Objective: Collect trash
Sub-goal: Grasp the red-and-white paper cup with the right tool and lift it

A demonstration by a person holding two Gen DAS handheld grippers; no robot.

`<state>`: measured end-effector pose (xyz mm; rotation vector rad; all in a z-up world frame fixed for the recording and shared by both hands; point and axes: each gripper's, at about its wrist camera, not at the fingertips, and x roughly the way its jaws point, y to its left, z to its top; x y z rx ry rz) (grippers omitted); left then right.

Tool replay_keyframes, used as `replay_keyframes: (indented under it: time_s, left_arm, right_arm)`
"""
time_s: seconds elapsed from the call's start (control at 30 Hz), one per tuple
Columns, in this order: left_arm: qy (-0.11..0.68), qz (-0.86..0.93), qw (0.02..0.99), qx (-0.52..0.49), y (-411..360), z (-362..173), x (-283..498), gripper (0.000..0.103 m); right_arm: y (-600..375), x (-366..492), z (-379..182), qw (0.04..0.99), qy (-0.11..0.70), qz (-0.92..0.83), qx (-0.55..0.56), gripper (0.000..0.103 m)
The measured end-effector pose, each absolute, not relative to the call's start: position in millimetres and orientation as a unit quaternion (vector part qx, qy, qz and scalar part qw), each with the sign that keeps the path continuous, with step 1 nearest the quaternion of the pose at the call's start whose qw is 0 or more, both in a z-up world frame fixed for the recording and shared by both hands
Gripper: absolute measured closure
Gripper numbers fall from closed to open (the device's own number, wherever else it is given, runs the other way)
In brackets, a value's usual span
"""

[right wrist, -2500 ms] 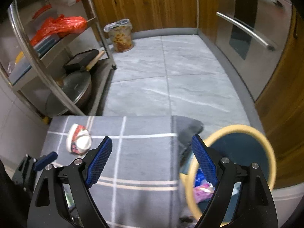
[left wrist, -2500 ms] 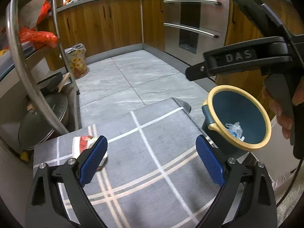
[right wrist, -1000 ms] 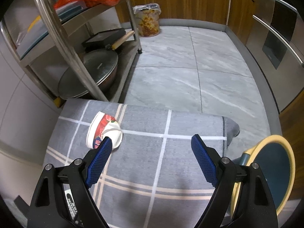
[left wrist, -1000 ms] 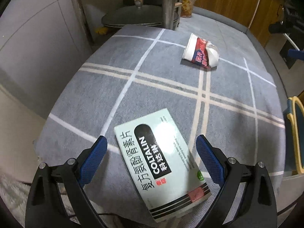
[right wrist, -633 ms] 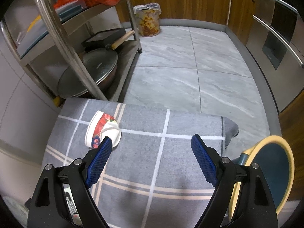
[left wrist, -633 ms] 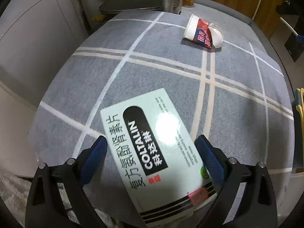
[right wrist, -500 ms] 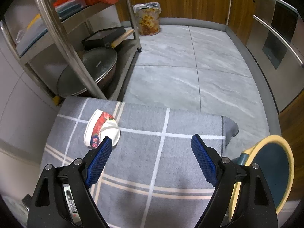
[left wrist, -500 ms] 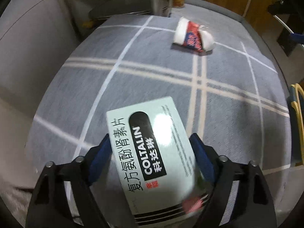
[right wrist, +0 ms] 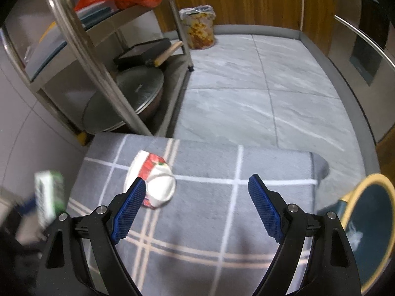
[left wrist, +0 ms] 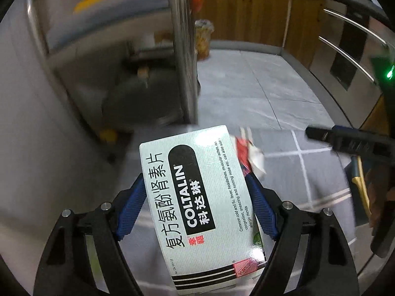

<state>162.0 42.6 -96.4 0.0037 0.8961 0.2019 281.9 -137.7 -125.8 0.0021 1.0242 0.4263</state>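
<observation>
Clamping the medicine box (left wrist: 202, 204), the left hand-held gripper (left wrist: 197, 207) hides the cup (right wrist: 150, 180).

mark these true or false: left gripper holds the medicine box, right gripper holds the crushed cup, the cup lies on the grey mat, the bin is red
1. The left gripper is clamped on the medicine box. True.
2. The right gripper holds the crushed cup. False: its jaws are open and empty, the cup beside its left finger.
3. The crushed cup lies on the grey mat. True.
4. The bin is red. False: it is dark blue with a yellow rim.
</observation>
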Motion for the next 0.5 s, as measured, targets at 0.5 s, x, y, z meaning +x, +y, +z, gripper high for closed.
replay_keyframes:
  time_s: [0.5]
  left_arm:
    - [0.465,0.105,0.873,-0.108,103,-134,183,0.025]
  right_arm:
    - [-78,304,-196,0.805,0.538,0.249,-0.023,0.019]
